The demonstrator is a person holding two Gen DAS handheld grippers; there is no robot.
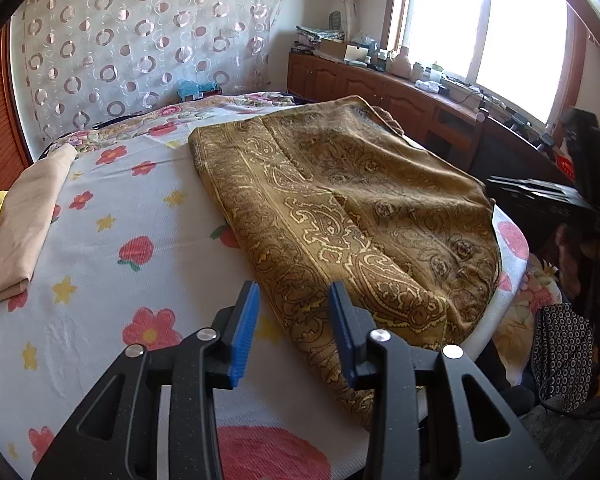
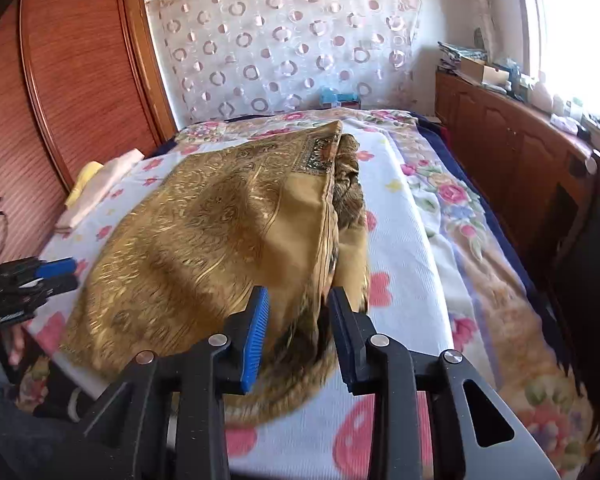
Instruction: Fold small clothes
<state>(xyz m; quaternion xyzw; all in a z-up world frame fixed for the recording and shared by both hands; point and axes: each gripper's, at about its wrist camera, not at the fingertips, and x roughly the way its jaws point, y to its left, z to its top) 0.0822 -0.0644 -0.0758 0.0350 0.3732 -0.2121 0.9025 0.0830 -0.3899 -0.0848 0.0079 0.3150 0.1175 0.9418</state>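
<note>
A golden-brown paisley cloth (image 1: 340,208) lies folded over on the white floral sheet (image 1: 120,220) of the bed. My left gripper (image 1: 294,292) is open, its jaws astride the cloth's near left edge, just above it. In the right wrist view the same cloth (image 2: 204,232) fills the middle. My right gripper (image 2: 298,300) is open with the cloth's near right folded edge between its jaws; the cloth looks blurred there. The left gripper also shows at the left edge of the right wrist view (image 2: 56,274), and the right gripper at the right edge of the left wrist view (image 1: 540,196).
A folded beige garment (image 1: 24,220) and a yellow one (image 2: 86,180) lie at the bed's left side. A wooden wardrobe (image 2: 72,80) stands to the left. A cluttered wooden cabinet (image 1: 400,88) runs under the window on the right. A patterned curtain (image 1: 140,40) hangs behind the bed.
</note>
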